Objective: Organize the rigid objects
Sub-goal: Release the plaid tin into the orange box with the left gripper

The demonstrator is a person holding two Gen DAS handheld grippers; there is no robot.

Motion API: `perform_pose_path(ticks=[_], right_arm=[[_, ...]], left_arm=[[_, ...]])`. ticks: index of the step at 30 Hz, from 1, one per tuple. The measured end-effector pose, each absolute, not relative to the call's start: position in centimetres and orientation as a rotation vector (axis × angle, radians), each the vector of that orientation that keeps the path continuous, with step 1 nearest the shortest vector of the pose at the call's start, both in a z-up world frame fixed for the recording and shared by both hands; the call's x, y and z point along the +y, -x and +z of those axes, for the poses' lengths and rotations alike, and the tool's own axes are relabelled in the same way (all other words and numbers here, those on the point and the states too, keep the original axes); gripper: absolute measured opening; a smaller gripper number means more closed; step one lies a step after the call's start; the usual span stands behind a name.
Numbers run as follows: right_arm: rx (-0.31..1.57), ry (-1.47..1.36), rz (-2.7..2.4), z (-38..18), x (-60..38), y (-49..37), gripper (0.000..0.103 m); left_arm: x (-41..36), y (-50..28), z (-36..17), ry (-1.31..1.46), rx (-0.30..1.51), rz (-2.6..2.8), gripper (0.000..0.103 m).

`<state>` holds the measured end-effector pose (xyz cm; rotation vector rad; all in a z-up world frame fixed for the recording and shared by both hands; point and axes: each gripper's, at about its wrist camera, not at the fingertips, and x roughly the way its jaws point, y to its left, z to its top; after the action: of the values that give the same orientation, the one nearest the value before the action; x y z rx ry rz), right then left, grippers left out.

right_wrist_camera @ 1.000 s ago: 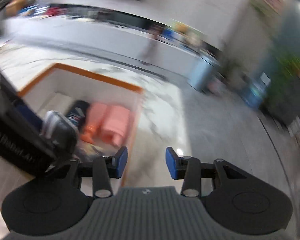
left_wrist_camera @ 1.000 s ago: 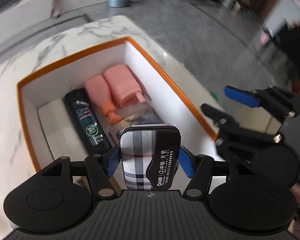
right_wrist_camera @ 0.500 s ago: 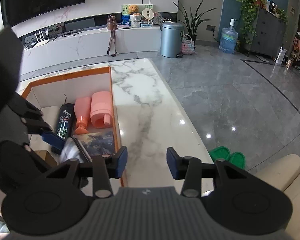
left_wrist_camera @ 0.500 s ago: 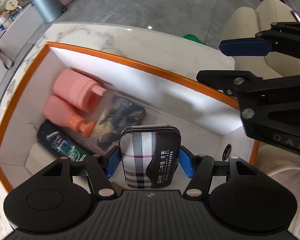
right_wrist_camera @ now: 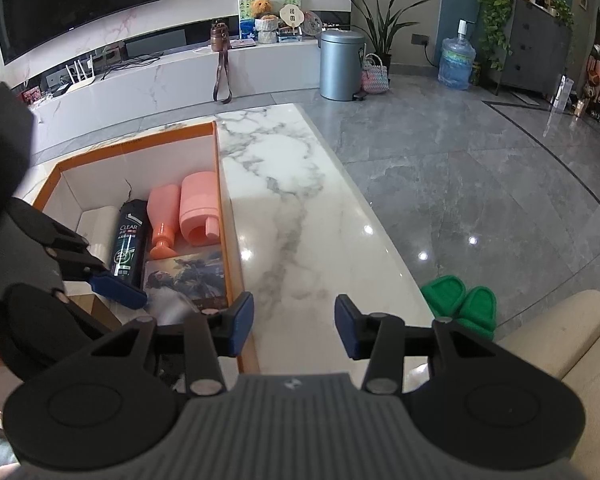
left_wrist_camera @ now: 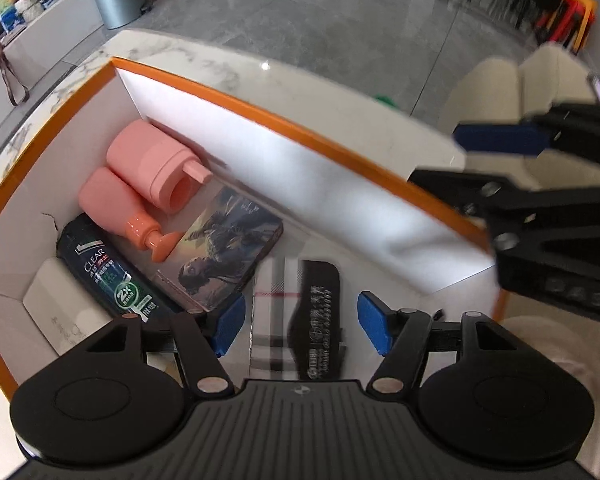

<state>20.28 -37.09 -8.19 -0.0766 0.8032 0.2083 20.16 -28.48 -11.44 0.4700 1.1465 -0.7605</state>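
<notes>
An orange-rimmed white box [left_wrist_camera: 284, 124] stands on the marble table [right_wrist_camera: 284, 208]. In it lie two pink bottles [left_wrist_camera: 156, 164], a black CLEAR bottle [left_wrist_camera: 108, 272] and a flat picture-printed pack [left_wrist_camera: 220, 256]. My left gripper [left_wrist_camera: 300, 326] points down into the box and its jaws are opening. A plaid case [left_wrist_camera: 276, 300] with a black label sits blurred between the blue pads, with a gap on each side. My right gripper [right_wrist_camera: 294, 330] hovers open over the table beside the box, nothing between its fingers.
A white block [left_wrist_camera: 56, 308] lies at the box's left end. Beyond the table edge are grey floor tiles, green slippers [right_wrist_camera: 460, 300], a beige seat [right_wrist_camera: 560, 340] and a metal bin [right_wrist_camera: 340, 64].
The left jaws have spread away from the plaid case, which has dropped lower and now looks blurred. The left view has rolled and sunk toward the box. The right gripper holds almost still.
</notes>
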Motion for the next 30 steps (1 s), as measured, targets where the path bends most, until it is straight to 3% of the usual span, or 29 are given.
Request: perform_pose_path(ticks=[13,18,19,24,30], right_arm=[[0.708,0.198,0.355,-5.8,-35.2,-18.8,0.046],[0.725,0.36,0.559,-5.1,-32.2,-18.2,0.037],[0.748,0.402,0.604,-5.3,-31.5,-18.3,0.032],[0.996,0.569,0.759,-7.4,-27.9,-20.7,0.03],[1.31,0.469,0.665,-10.7,-25.2,-24.2,0.032]], left_arm=[[-20.5,-18.2,-5.2,-0.184,1.008,-0.57,0.071],[-16.5,-18.2,-4.1,-0.042,0.968,-0.449,0.071],[-15.5,-18.0,-4.0,-0.014,0.96,-0.422,0.071],[-11.7,-17.5,-3.8,0.09,0.96,-0.278,0.071],[-8.7,-17.6,-5.1,0.221,0.988,-0.251,0.071]])
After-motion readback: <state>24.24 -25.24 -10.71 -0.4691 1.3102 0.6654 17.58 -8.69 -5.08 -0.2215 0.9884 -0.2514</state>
